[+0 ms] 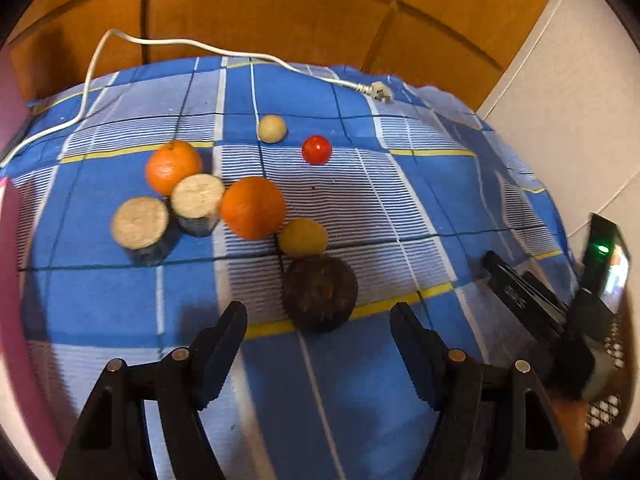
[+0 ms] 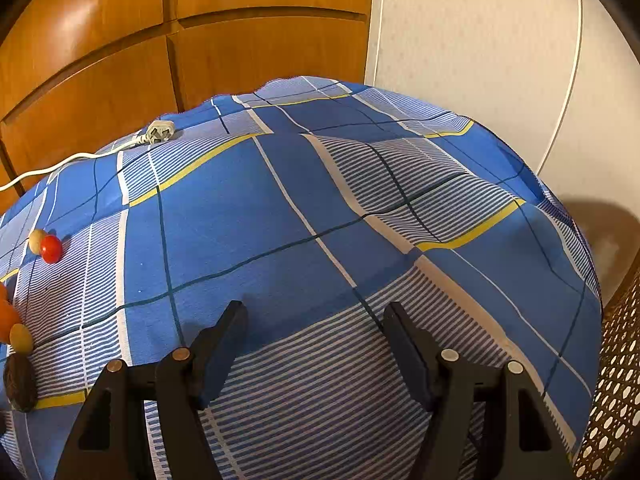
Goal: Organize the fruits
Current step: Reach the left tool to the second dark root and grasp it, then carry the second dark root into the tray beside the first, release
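Surface: blue checked cloth [image 1: 360,208] with white and yellow stripes, spread over a rounded top; wooden panelling [image 1: 280,12] behind, a pale wall [image 2: 480,40] to the right.
Fruit cluster: lies left of centre in the left wrist view, ahead of that claw.
Dark fruit: a brown-black round fruit [image 1: 320,294] is nearest, just beyond the open tips and touching the yellow fruit [image 1: 303,237] behind it.
Oranges: one large orange [image 1: 253,208] sits against the yellow fruit; a second orange [image 1: 173,166] lies further back on the left.
Cut pieces: two pale-faced, dark-skinned cylinders, one [image 1: 198,200] between the oranges, the other [image 1: 140,226] to its left.
Apart from the group: a red tomato [image 1: 317,149] and a small beige round fruit [image 1: 272,128] sit further back, near each other.
Left gripper [image 1: 318,334]: jaws parted fairly wide, nothing between them; the dark fruit lies just past the tips.
Right gripper [image 2: 314,334]: jaws apart, empty, over bare cloth; the fruit shows only at the far left edge of its view.
Cord: a white cable [image 1: 120,36] with its plug [image 1: 380,91] lies along the cloth's far edge.
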The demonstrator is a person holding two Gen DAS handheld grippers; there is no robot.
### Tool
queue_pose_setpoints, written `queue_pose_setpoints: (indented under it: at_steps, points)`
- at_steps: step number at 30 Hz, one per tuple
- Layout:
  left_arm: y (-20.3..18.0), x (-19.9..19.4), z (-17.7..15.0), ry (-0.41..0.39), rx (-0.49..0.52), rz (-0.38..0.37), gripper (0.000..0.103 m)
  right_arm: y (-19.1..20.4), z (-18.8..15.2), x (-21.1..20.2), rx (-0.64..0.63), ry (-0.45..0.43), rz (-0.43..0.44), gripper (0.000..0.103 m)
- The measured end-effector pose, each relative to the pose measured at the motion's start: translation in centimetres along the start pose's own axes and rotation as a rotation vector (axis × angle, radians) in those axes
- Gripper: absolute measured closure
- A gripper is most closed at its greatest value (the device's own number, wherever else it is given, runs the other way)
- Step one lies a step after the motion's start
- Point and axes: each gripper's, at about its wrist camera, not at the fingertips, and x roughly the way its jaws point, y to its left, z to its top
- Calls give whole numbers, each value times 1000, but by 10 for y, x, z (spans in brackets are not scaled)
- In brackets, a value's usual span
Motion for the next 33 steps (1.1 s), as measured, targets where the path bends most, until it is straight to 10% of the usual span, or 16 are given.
queue_pose_setpoints:
  at_steps: [3,5,33]
  points:
    - [0,10,1,-12,1,23,33,0,0,0,-1,0,0,31]
    - [0,11,2,-25,21,46,61,0,0,0,-2,0,-1,31]
    - [34,-45,-83,-151,58,22,61,0,-1,0,-4,-1,-4,31]
